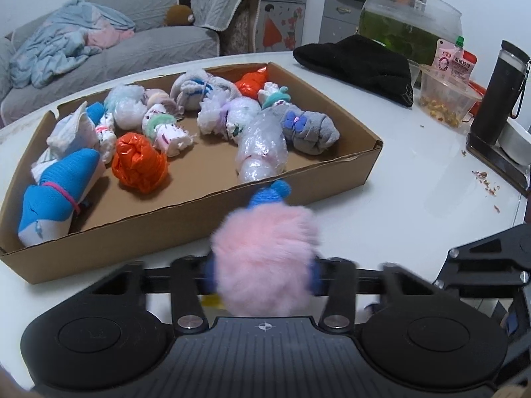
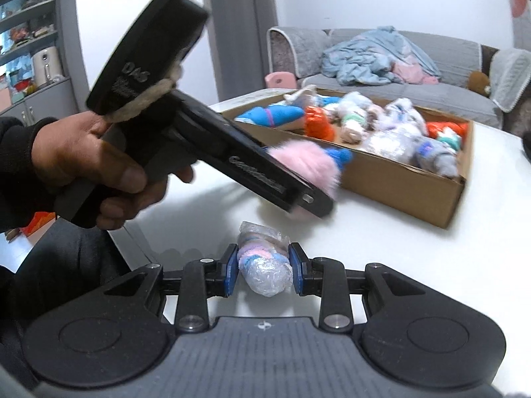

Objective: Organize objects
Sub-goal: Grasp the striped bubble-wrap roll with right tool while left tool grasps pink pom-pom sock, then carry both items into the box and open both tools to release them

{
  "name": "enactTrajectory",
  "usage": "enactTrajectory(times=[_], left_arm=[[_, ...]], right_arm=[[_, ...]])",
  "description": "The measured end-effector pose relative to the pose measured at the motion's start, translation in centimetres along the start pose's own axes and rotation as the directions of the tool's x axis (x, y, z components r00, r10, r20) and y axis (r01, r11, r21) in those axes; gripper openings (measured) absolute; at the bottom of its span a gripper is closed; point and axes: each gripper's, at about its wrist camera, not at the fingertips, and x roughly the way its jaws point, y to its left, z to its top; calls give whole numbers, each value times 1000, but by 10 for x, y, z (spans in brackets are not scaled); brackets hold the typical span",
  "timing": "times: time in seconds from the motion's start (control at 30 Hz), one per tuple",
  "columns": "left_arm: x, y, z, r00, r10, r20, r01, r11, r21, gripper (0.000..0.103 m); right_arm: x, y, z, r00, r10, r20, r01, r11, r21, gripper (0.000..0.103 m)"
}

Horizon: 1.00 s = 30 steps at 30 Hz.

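Left wrist view. Shallow brown cardboard tray (image 1: 205,212) fills the middle and left of the frame on a white tabletop (image 1: 415,179). Inside it, a dozen or so bundles: a blue rolled sock bundle with a pink band (image 1: 56,195) at lower left, an orange crinkled plastic bundle (image 1: 139,162) beside it, a clear bubble-wrapped roll (image 1: 262,152) at the near wall, a grey rolled sock with a purple flower (image 1: 308,129) to its right, white and pastel bundles along the far side. Floor space in the tray's centre is bare. At bottom centre the left gripper (image 1: 264,275) is clamped on a fluffy pink pompom bundle with a blue knitted tip (image 1: 265,258), the blue tip just short of the tray's near wall. At upper right stand a clear plastic tub of yellowish bits (image 1: 444,99) and a glass fishbowl of green water (image 1: 411,23).

Right wrist view. At bottom centre the right gripper (image 2: 264,270) is closed on a small plastic-wrapped pink-and-blue roll (image 2: 264,265), blue pads pressing both sides, on the tabletop well apart from the tray. A hand (image 2: 89,162) at left holds the other gripper.

Judgement: most items are boxed; these two remain, both gripped, neither in yet. No other loose bundle is visible.
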Motion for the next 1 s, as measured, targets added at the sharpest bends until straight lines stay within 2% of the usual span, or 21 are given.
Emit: enactTrajectory(times=[0.17,0.33,0.5,0.67,0.83,1.0], left_arm=[[-11,6,-9,1000,-7,9,7,999,-43,44],[-45,17,-10,999,20,28,-18,997,-74,43],[-82,41,1,996,68,63,-59,990,-129,43],[-100,63,29,988,117,102,-99,982,-161,43],[-96,67,62,988,80,135,-55,982,-181,43],[-67,52,83,990,12,137,9,988,-152,43]], right_arm=[[-11,-14,-4,999,-36,-1,36,998,43,29],[-20,-26,7,998,-57,6,57,997,55,29],[-34,-42,32,996,-77,47,74,995,70,29],[-36,-54,78,993,-78,92,74,996,41,29],[-19,-68,127,991,-69,110,69,998,2,29],[-7,-80,149,990,-86,115,88,996,-12,29]])
